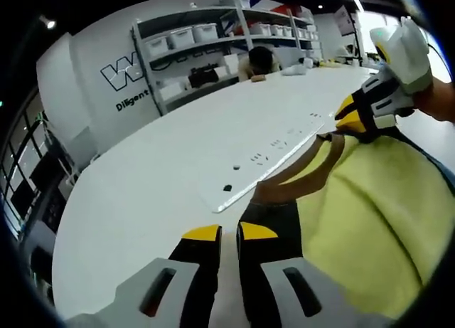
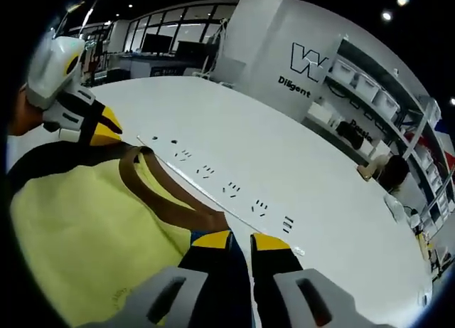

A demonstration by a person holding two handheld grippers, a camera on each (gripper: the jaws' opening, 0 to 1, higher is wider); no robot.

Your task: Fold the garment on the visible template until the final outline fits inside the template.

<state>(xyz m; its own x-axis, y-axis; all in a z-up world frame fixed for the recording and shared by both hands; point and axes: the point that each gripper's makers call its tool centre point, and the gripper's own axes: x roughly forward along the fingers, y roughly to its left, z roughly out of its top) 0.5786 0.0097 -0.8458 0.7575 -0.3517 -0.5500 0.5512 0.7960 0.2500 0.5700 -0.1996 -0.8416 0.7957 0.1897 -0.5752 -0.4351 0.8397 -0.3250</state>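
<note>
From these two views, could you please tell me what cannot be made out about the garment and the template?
- Yellow garment: its lower part runs past the edge in both views, so its outline is unknown.
- Template: the part under the garment is hidden.
- Template marks: too small to read.
- Left claw: jaws close together, but whether they pinch fabric is unclear.
- Right claw: the same.

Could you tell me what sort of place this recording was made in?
Probably a lab or workshop: a big white table, metal shelves of storage bins along a wall with a printed logo, and dark windows beyond.
</note>
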